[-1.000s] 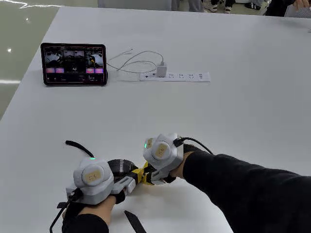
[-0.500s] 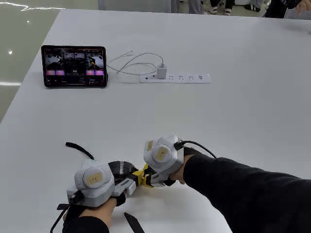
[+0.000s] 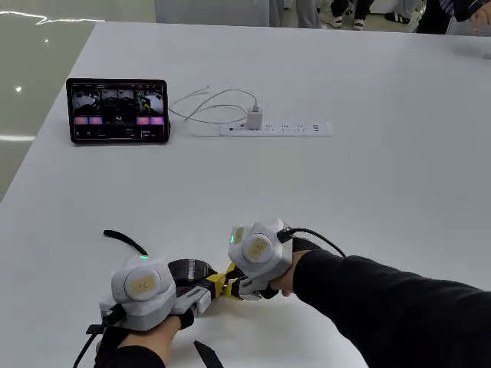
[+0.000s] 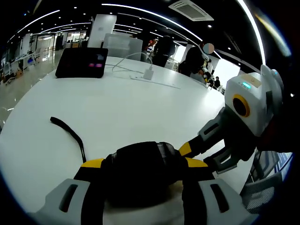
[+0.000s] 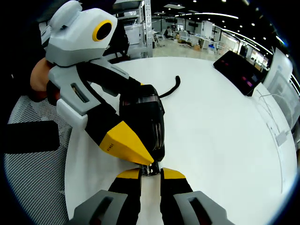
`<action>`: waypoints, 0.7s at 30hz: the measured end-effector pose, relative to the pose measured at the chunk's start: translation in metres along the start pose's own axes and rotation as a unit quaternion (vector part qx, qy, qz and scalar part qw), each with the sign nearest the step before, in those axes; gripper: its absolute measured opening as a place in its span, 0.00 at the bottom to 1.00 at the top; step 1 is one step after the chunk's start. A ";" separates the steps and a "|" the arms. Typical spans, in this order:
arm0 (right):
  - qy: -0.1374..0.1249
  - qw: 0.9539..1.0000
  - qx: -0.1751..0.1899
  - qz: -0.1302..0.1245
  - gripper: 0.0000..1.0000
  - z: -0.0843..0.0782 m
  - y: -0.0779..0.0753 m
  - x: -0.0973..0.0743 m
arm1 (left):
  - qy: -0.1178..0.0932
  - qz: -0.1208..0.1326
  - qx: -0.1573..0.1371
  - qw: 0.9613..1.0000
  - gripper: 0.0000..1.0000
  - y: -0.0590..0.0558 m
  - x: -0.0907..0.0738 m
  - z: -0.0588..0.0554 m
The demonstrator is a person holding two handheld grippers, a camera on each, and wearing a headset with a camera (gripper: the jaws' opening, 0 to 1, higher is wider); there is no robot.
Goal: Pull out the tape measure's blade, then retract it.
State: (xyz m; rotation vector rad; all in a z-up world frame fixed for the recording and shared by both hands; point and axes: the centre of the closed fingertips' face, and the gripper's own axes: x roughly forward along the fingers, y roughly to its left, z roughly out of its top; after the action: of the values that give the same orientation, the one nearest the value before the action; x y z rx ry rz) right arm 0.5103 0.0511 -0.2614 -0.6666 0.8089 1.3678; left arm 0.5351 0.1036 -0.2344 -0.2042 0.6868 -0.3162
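Nearest to me, at the front edge of the white table point(image 3: 368, 192), my left gripper point(image 4: 143, 164) is clamped on the black tape measure point(image 5: 145, 115). One yellow-tipped jaw sits on each side of the round case, and the case rests on the table surface. My right gripper point(image 5: 151, 174) faces it from the other side. Its two jaws are almost together and pinch the small metal blade tip point(image 5: 150, 168), which sits just at the mouth of the case; I see almost no blade between the tip and the case. In the head view the two grippers meet nose to nose, the left one low and the right one a little higher and to its right, with my dark sleeve point(image 3: 383, 299) behind it. A thin black strap point(image 3: 126, 240) lies on the table just beyond the left gripper; it curves away from the case, and I cannot tell where it joins. Well apart from all this, further up the table, a tablet point(image 3: 117, 111) stands with its screen lit. To the right of it lies a white power strip point(image 3: 280, 129) with a white charger point(image 3: 255, 118) plugged into it, and a thin white cable point(image 3: 215, 98) loops between the charger and the tablet.
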 end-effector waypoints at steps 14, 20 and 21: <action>-0.024 0.999 0.027 -0.031 0.12 -0.006 -0.006 -0.025 | -0.001 -0.026 0.039 0.999 0.67 0.004 -0.011 0.012; -0.051 0.995 0.064 -0.055 0.16 -0.015 -0.012 -0.045 | 0.004 -0.045 0.102 0.994 0.76 0.006 -0.017 0.014; -0.053 0.994 0.070 -0.058 0.17 -0.018 -0.012 -0.047 | 0.005 -0.047 0.106 0.993 0.77 0.007 -0.018 0.014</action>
State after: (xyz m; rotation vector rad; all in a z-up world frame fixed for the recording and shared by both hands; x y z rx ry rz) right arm 0.5198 0.0081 -0.2334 -0.5183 0.7613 1.2182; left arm 0.5331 0.1179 -0.2154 -0.0332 0.6496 -0.4777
